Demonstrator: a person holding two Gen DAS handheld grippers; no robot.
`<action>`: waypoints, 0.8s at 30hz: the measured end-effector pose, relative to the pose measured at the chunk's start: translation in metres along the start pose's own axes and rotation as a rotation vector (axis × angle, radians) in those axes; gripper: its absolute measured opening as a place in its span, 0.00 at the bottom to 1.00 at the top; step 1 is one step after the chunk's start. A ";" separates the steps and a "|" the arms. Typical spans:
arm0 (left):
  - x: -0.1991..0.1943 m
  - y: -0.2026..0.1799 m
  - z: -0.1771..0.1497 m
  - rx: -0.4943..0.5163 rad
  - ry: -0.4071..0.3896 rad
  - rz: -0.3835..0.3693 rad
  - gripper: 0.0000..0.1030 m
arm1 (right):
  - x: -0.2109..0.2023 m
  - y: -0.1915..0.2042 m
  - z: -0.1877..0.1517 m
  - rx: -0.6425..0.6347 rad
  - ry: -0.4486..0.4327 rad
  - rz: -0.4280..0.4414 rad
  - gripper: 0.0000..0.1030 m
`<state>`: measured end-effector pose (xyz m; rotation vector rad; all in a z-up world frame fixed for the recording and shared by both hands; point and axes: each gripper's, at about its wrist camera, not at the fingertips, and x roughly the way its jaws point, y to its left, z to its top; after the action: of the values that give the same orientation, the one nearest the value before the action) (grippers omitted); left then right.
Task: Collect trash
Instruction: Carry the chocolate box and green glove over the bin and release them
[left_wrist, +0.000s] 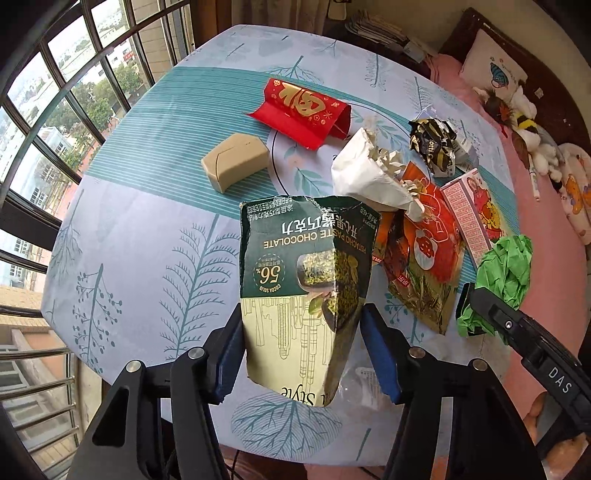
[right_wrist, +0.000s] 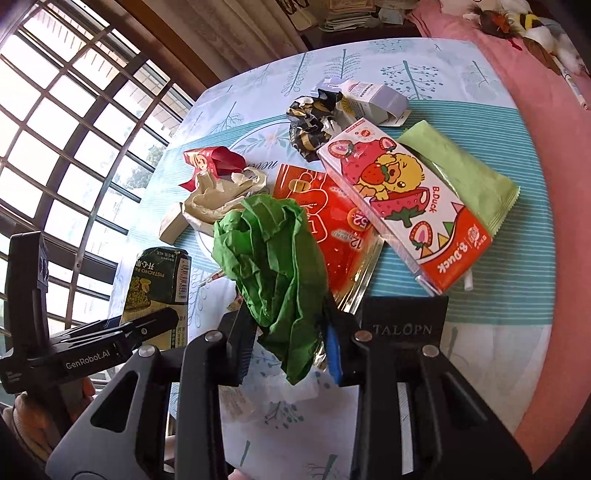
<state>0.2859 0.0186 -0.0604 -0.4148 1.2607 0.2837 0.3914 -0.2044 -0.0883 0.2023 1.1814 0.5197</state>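
My left gripper is shut on a dark green pistachio chocolate bag and holds it above the near table edge; the bag also shows in the right wrist view. My right gripper is shut on a crumpled green paper, which also shows in the left wrist view. On the table lie a red envelope, a beige box, a white paper bag, an orange-red snack bag, a B.Duck carton and a black crumpled wrapper.
The table has a pale blue leaf-print cloth. A light green packet and a small lilac carton lie at the far right. A window with bars is on the left, a pink bed with plush toys on the right.
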 end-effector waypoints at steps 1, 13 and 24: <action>-0.007 0.001 -0.001 0.016 -0.011 -0.002 0.59 | -0.003 0.004 -0.005 0.001 -0.005 0.004 0.28; -0.132 0.057 -0.079 0.350 -0.172 -0.038 0.59 | -0.061 0.069 -0.101 0.039 -0.076 -0.032 0.28; -0.165 0.101 -0.162 0.582 -0.202 -0.154 0.59 | -0.081 0.142 -0.214 0.132 -0.128 -0.131 0.28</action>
<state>0.0567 0.0385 0.0433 0.0193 1.0475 -0.1719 0.1326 -0.1458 -0.0433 0.2658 1.0961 0.3097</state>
